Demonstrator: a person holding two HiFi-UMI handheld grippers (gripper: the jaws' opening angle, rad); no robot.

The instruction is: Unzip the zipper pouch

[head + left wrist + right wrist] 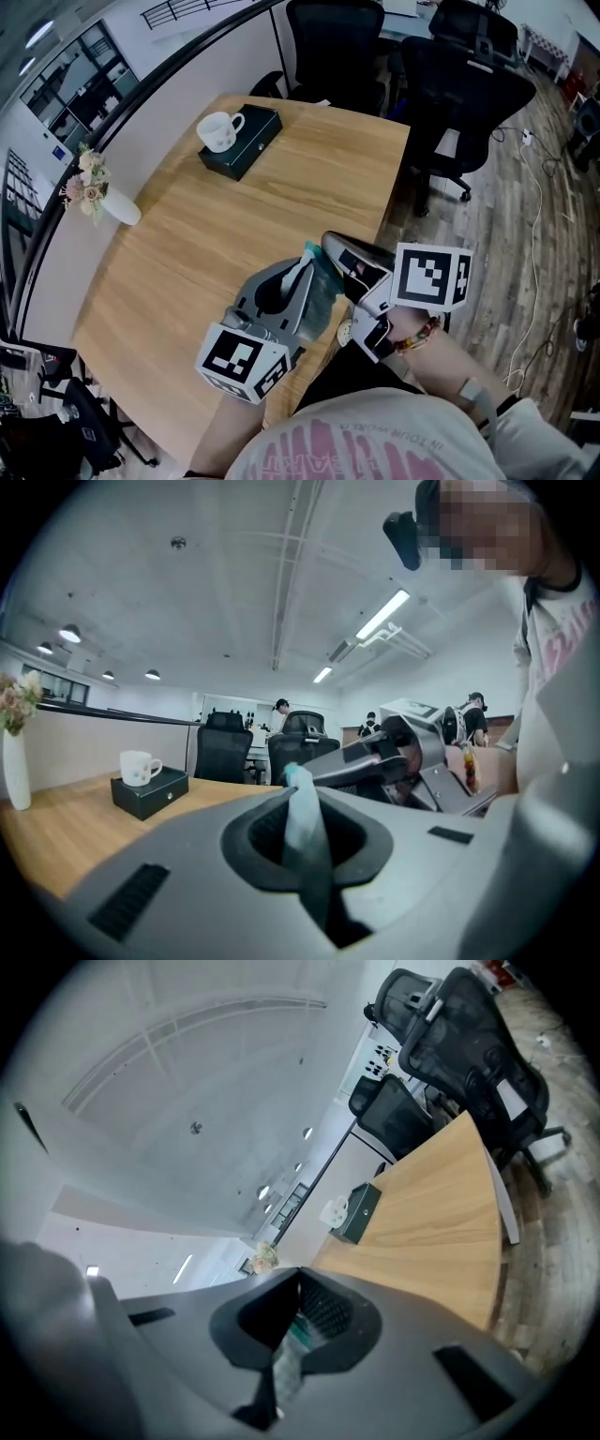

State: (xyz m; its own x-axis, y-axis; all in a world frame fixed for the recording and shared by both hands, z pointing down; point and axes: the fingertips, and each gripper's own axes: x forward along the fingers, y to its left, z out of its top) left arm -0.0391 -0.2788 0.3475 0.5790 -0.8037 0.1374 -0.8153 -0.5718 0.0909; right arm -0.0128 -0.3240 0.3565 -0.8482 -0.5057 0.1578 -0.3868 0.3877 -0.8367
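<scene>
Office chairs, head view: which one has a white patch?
The big chair off the table's far right corner, patch low on its back. The other chairs look all black.

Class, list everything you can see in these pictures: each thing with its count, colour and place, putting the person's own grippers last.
table: one, light wood, centre
box: one, black, far end of the table
mug: one, white, on the box
vase: one, white, table's left edge
flowers: one bunch, pale, in the vase
chairs: at least three, black, beyond the table
cable: one, white, trailing at right past the chairs
pouch: one, teal, over the table's near corner, between both grippers
left gripper: one, grey, shut on the pouch
right gripper: one, black and white, shut on the pouch
</scene>
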